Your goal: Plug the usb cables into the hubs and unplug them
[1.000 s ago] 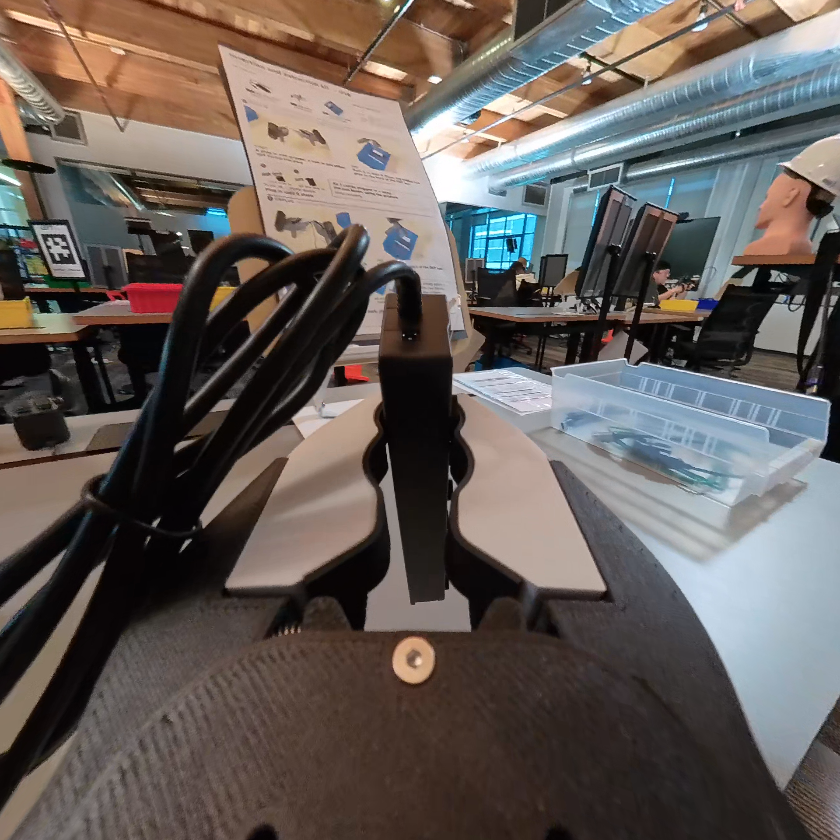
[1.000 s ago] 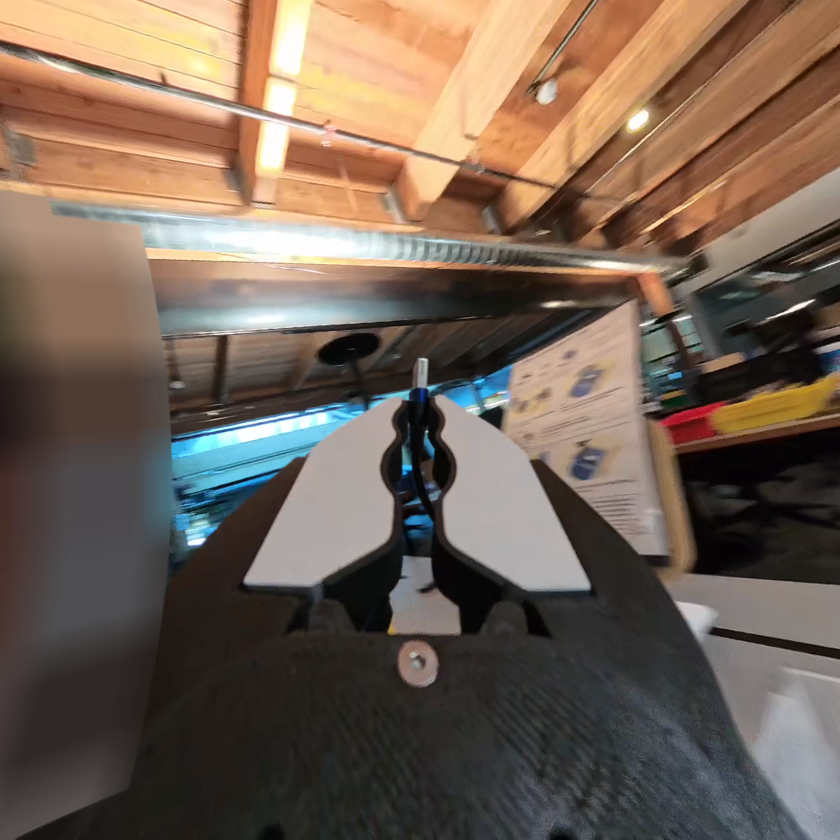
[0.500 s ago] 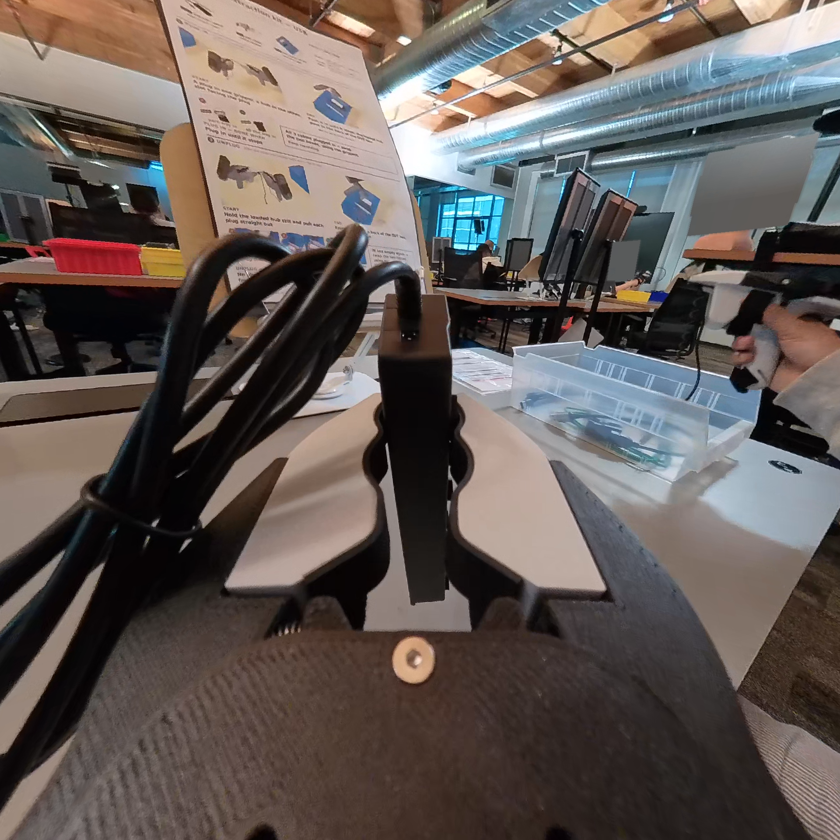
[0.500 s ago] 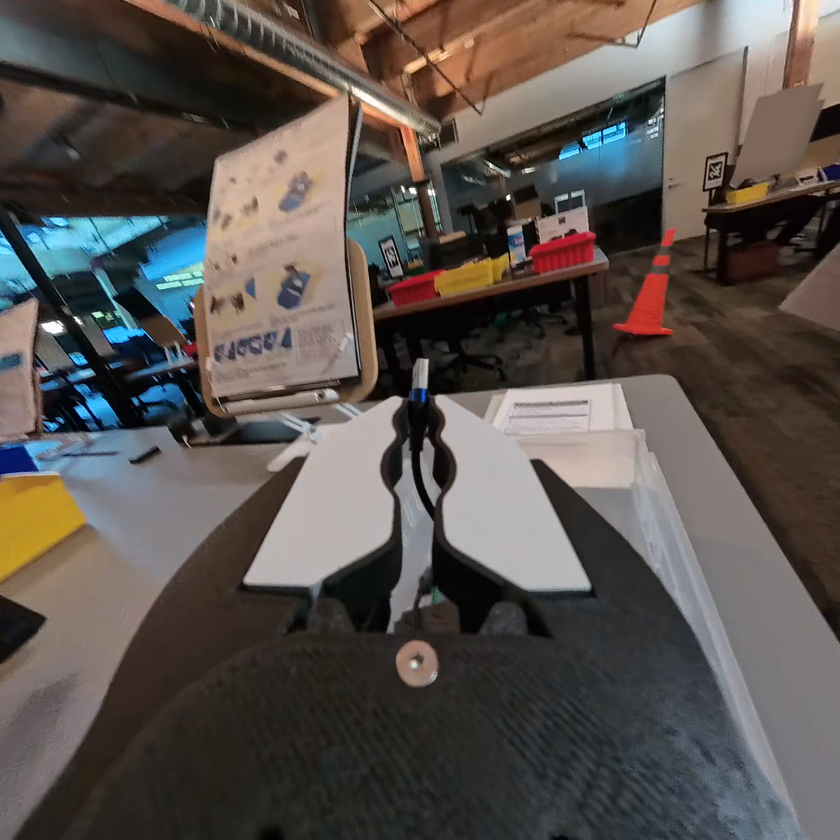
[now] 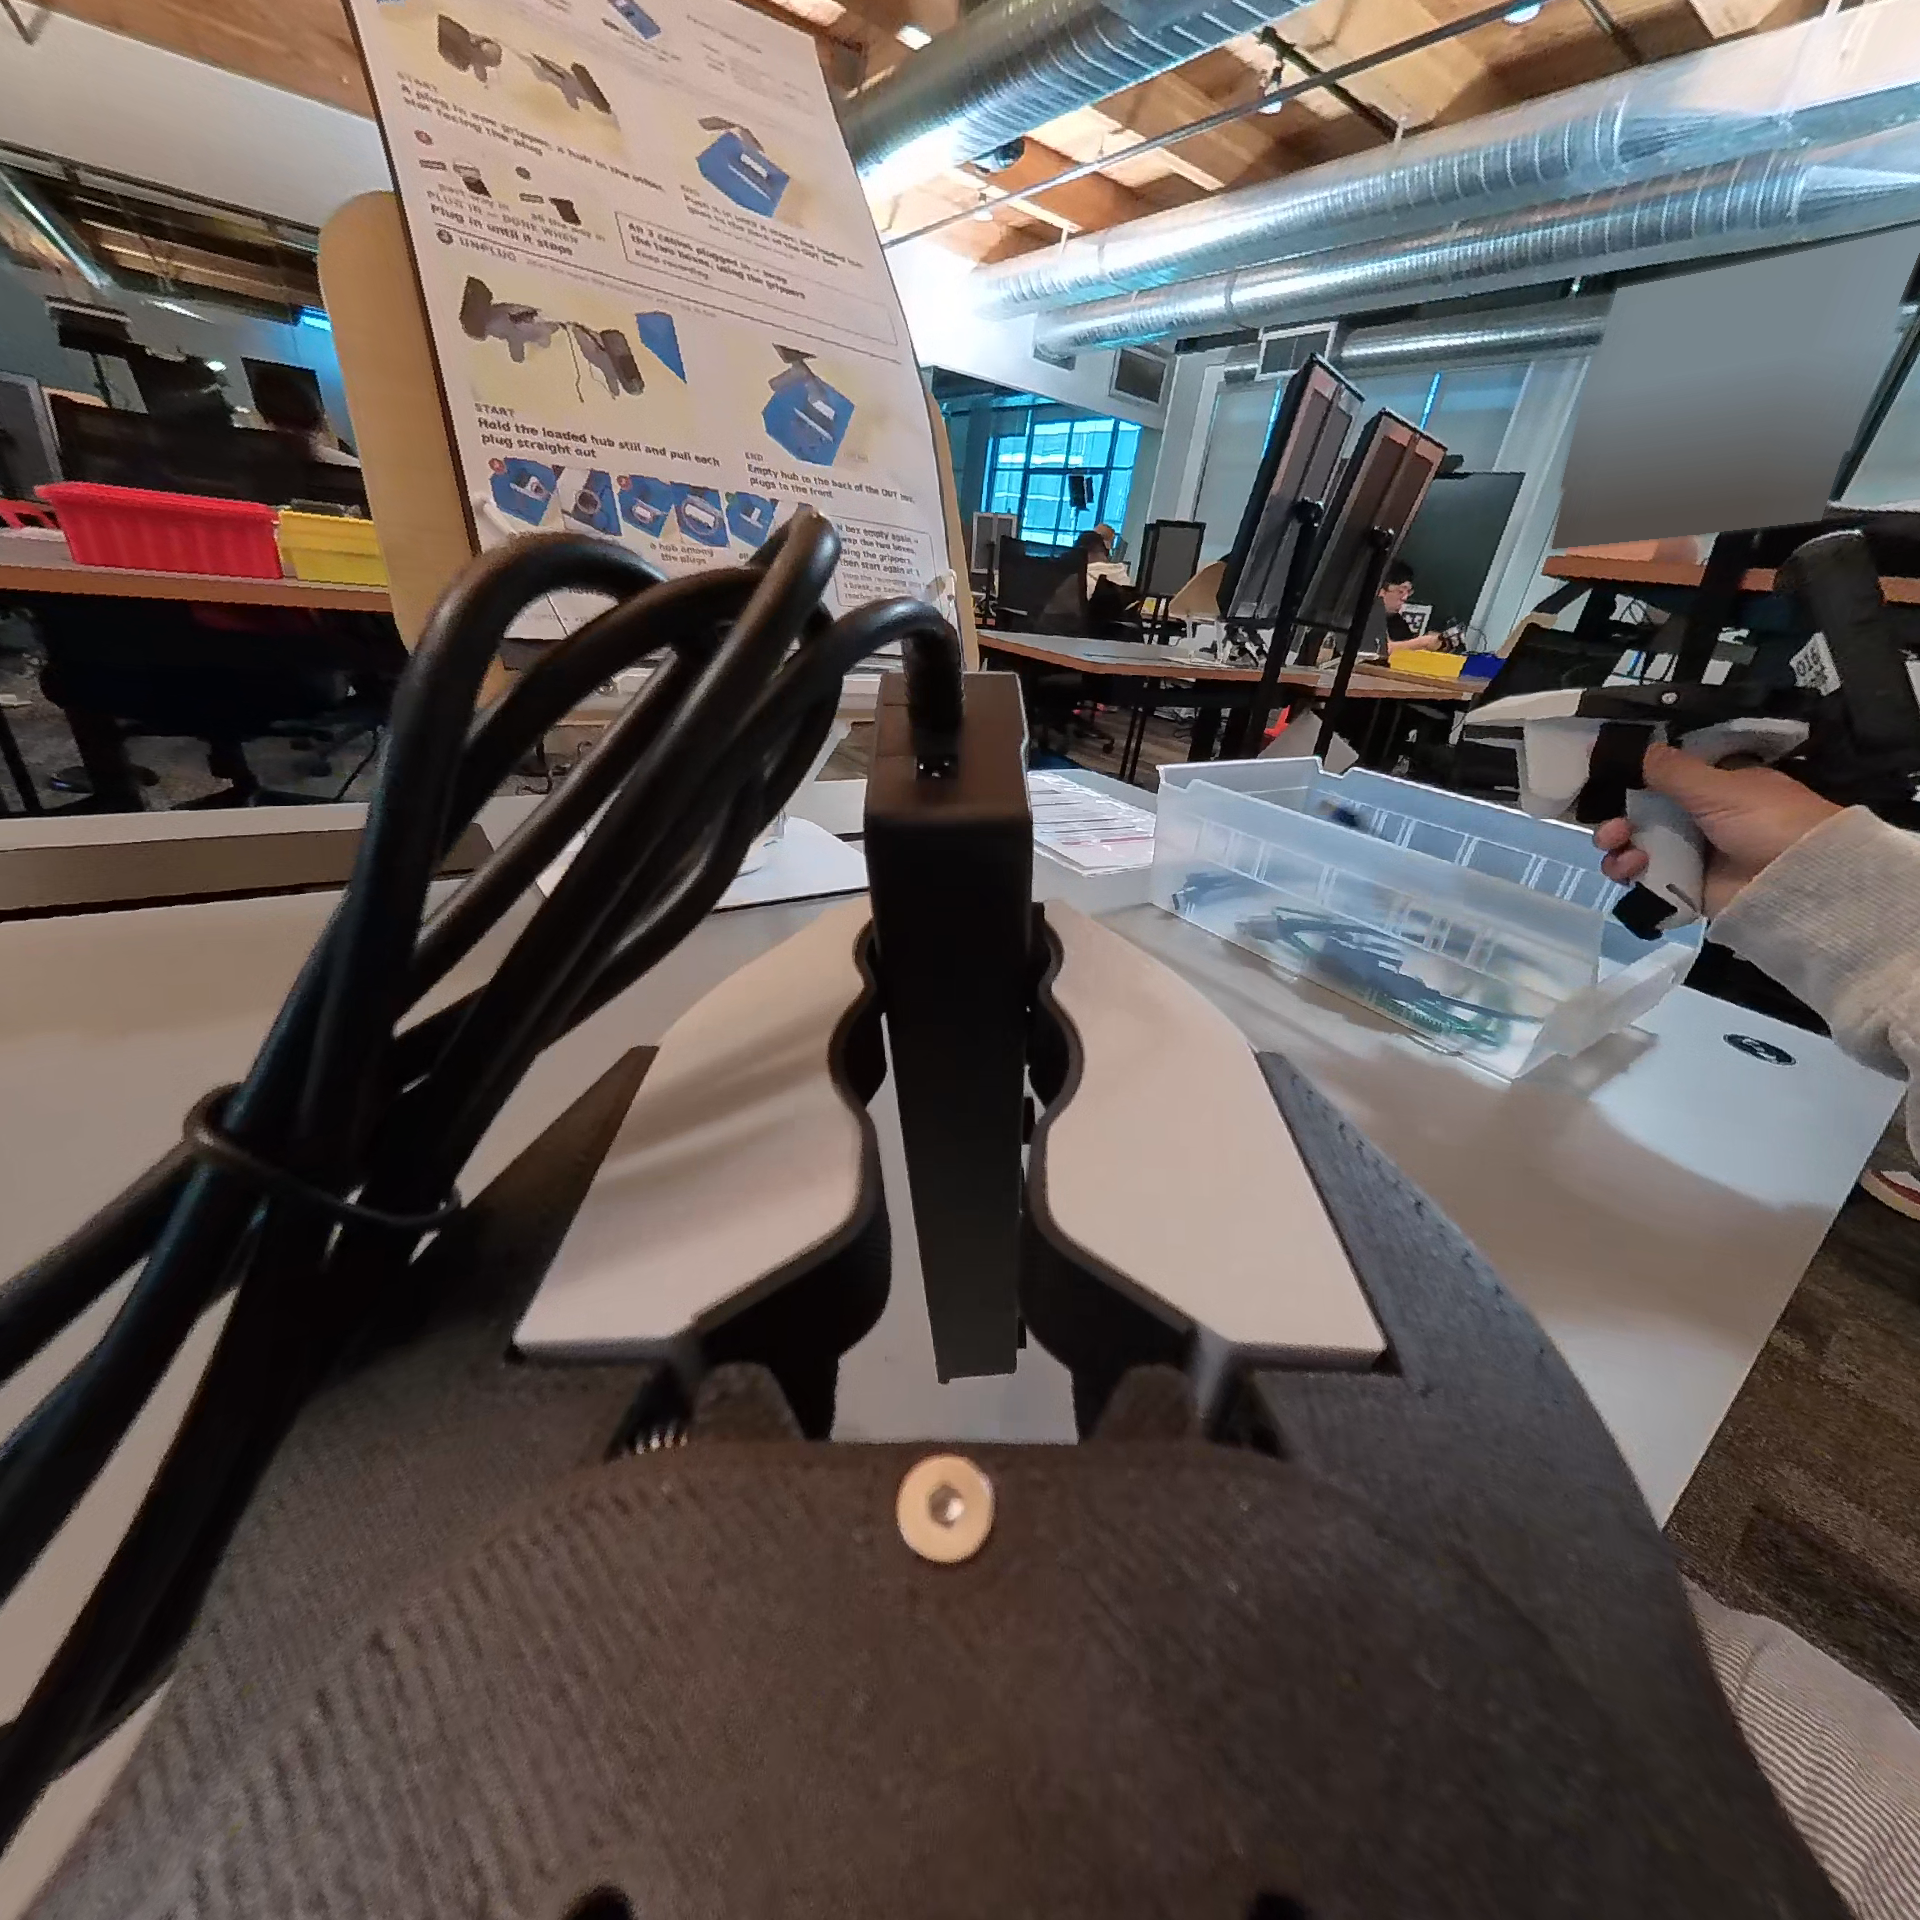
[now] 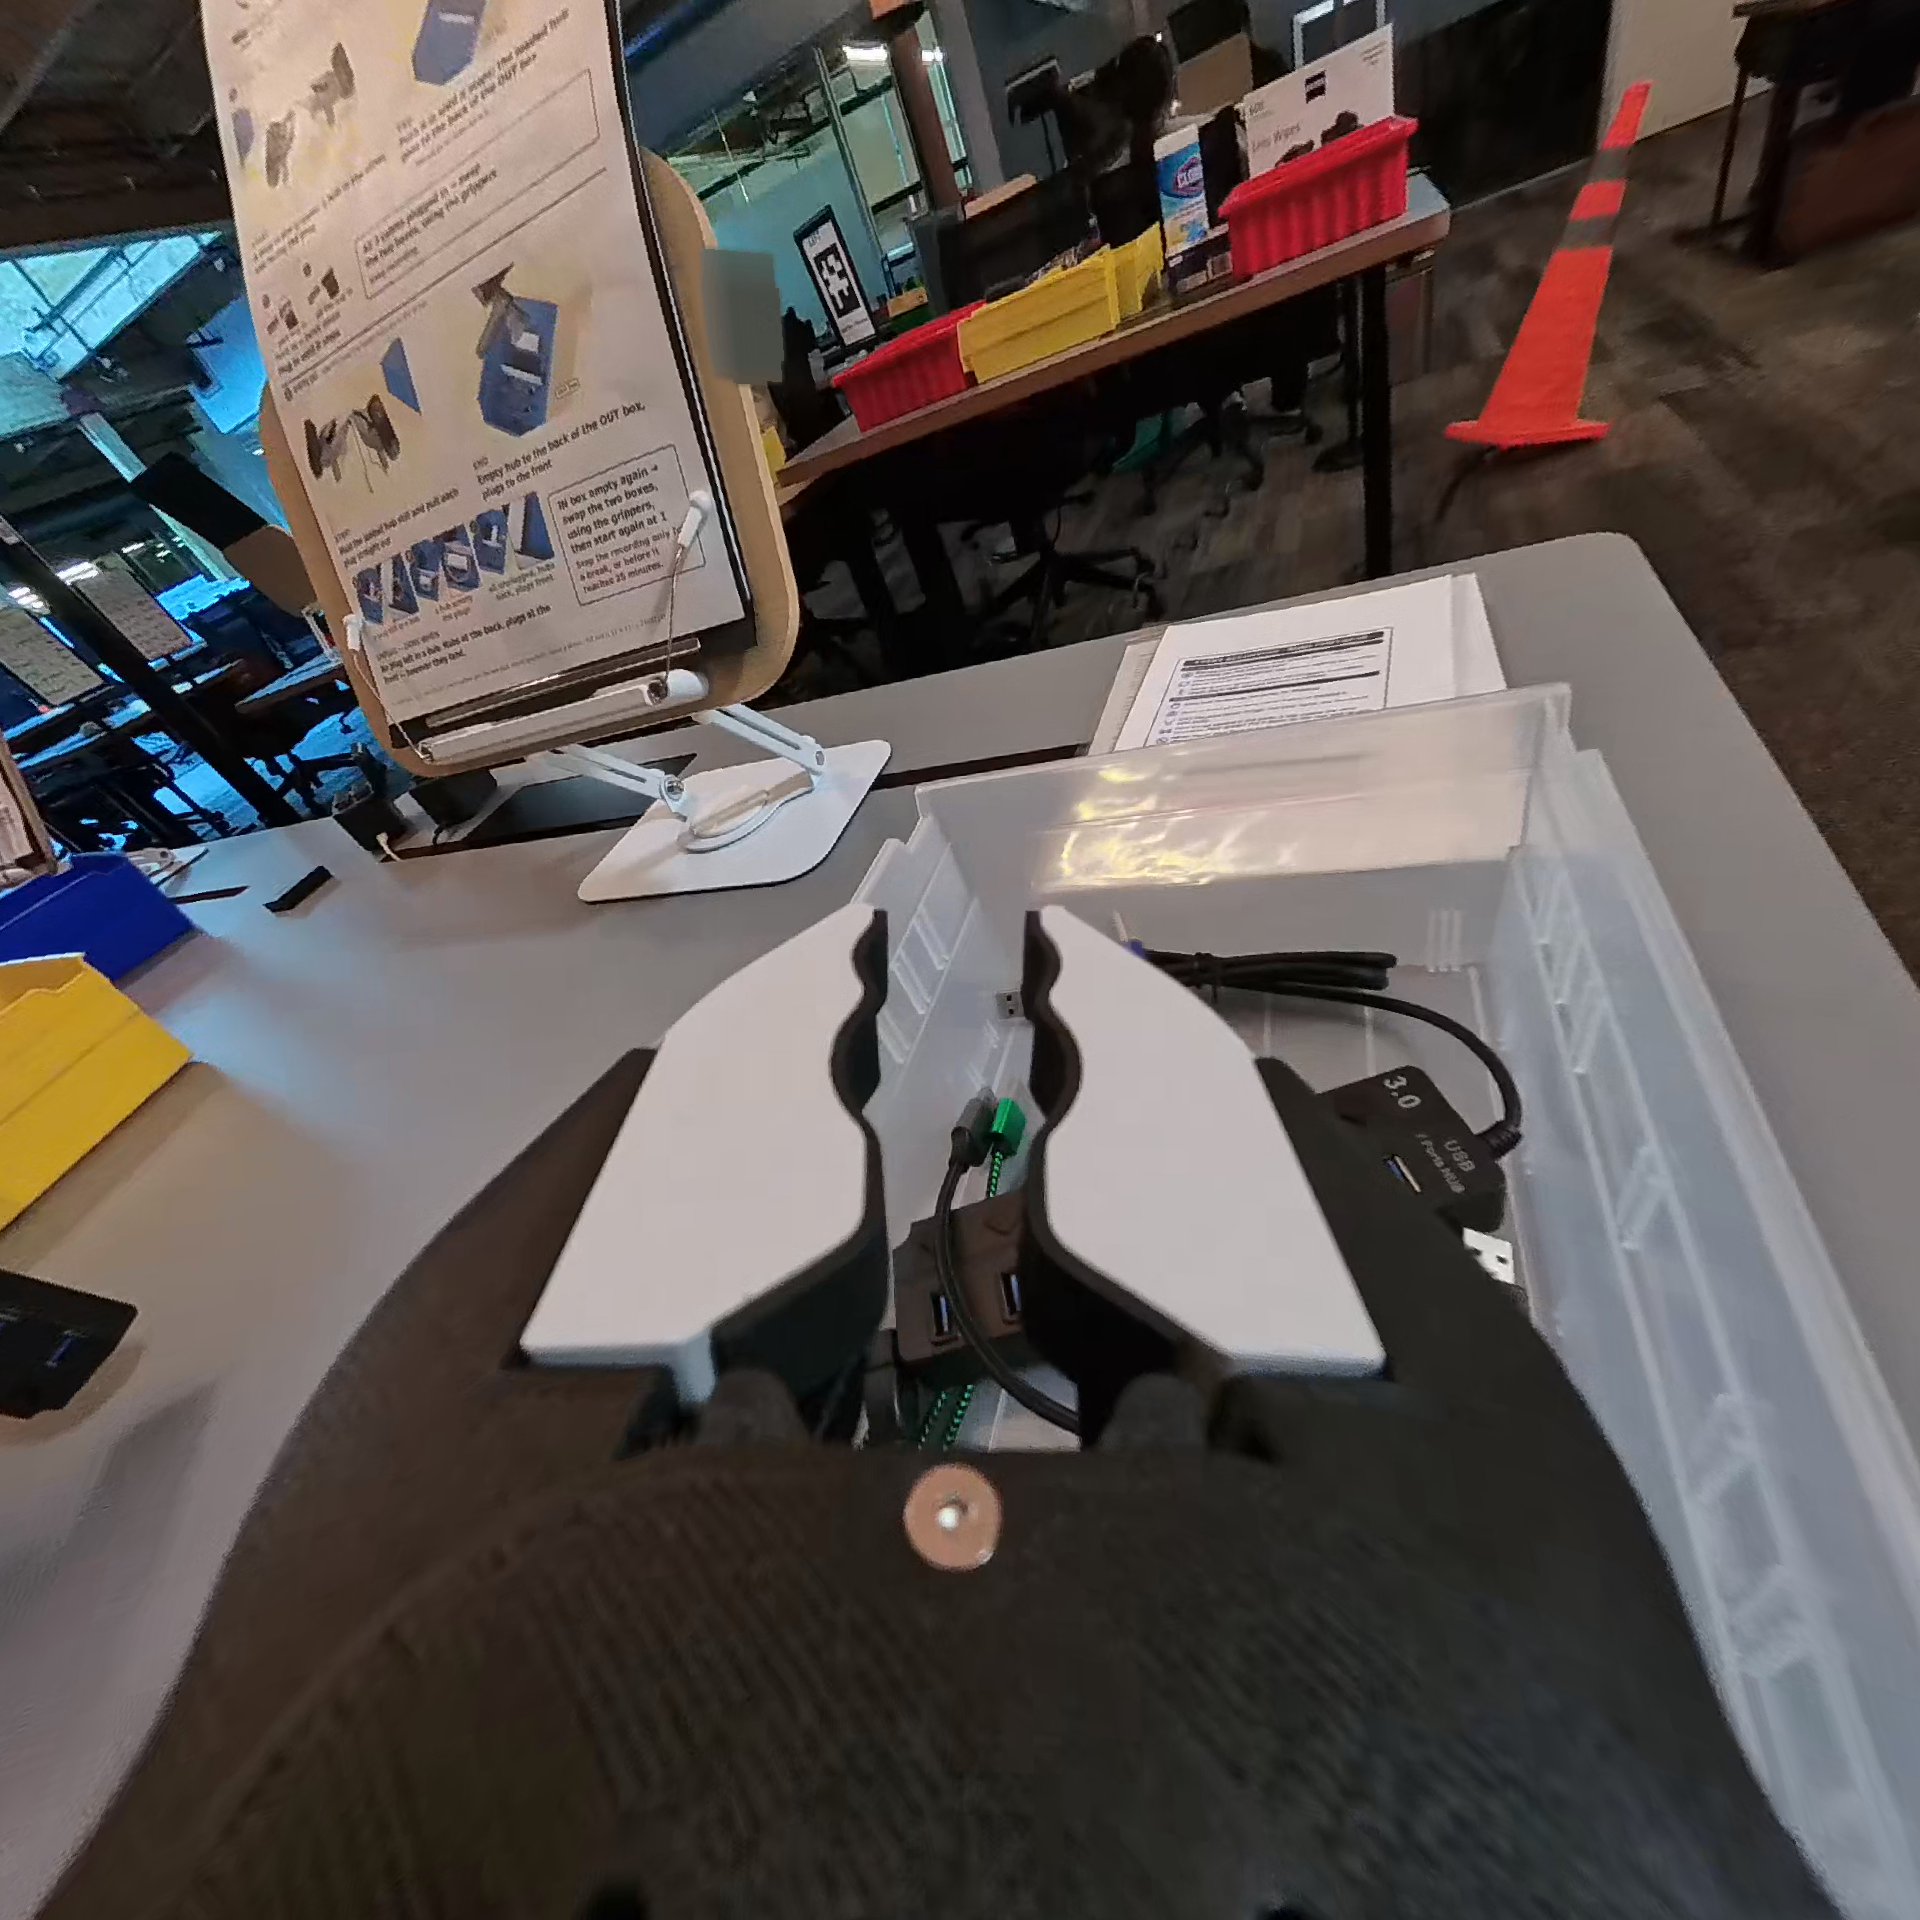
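Observation:
My left gripper [image 5: 951, 925] is shut on a black USB hub [image 5: 951, 1091], held upright on edge above the grey table. The hub's bundled black cable [image 5: 468, 831] loops to the left of the fingers. My right gripper [image 6: 951, 920] is open and empty, just above a clear plastic bin [image 6: 1558, 935]. In the bin lie a black hub [image 6: 1423, 1143], a second hub [image 6: 945, 1309] below the fingers, a green braided cable [image 6: 1003, 1127], a black cable [image 6: 1299, 966] and a small USB plug [image 6: 1010, 1005]. The left wrist view shows the bin [image 5: 1403, 883] and a hand [image 5: 1714, 821] holding the right gripper.
An instruction sheet on a stand [image 6: 468, 364] is at the table's back, with its white base [image 6: 738, 821] left of the bin. Yellow [image 6: 62, 1060] and blue [image 6: 83, 914] bins and a black device [image 6: 52, 1340] sit at left. Paper [image 6: 1299, 665] lies behind the clear bin. The left gripper's tips are roughly 50 centimetres from the right gripper's.
My right gripper has swung down from pointing at the ceiling to the clear bin and opened, letting go of the USB plug it held. My left gripper still holds the hub.

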`<move>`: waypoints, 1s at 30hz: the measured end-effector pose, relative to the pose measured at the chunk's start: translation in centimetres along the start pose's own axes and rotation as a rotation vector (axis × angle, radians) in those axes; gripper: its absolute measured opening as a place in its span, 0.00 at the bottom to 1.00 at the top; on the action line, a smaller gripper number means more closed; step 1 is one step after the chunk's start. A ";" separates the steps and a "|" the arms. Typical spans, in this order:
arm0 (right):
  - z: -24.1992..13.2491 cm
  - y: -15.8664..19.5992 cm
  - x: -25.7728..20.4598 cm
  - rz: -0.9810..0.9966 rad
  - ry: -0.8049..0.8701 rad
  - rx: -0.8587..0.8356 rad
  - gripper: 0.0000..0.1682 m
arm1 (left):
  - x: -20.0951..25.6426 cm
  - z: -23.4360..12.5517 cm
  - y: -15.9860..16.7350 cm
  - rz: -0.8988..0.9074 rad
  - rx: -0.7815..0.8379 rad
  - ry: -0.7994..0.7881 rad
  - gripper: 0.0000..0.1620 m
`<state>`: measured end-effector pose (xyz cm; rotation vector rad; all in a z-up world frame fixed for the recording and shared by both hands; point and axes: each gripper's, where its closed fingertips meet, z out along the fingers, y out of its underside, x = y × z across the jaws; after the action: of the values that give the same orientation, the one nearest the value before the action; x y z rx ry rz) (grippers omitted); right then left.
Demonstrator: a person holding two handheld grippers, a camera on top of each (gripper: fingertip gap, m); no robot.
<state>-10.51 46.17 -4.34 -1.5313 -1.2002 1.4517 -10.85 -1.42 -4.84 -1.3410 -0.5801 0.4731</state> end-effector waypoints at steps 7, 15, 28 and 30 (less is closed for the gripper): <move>-1.3 -3.2 -2.2 0.021 -0.044 0.098 0.17 | 0.5 0.1 0.2 -0.003 -0.007 0.012 0.16; -1.9 -6.0 -12.8 -0.100 -0.257 0.163 0.18 | 1.5 0.1 0.3 -0.011 -0.011 0.047 0.15; -0.2 13.7 -36.9 -0.209 -0.955 -0.189 0.25 | 4.4 0.0 1.6 -0.259 -0.041 0.366 0.15; -0.5 17.0 -38.4 -0.204 -1.011 -0.272 0.27 | 4.6 -0.1 1.5 -0.295 -0.034 0.400 0.15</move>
<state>-5.16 4.63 -7.12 -0.7263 -2.1167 2.0434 -7.25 1.61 -5.82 -1.3101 -0.4429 -0.0481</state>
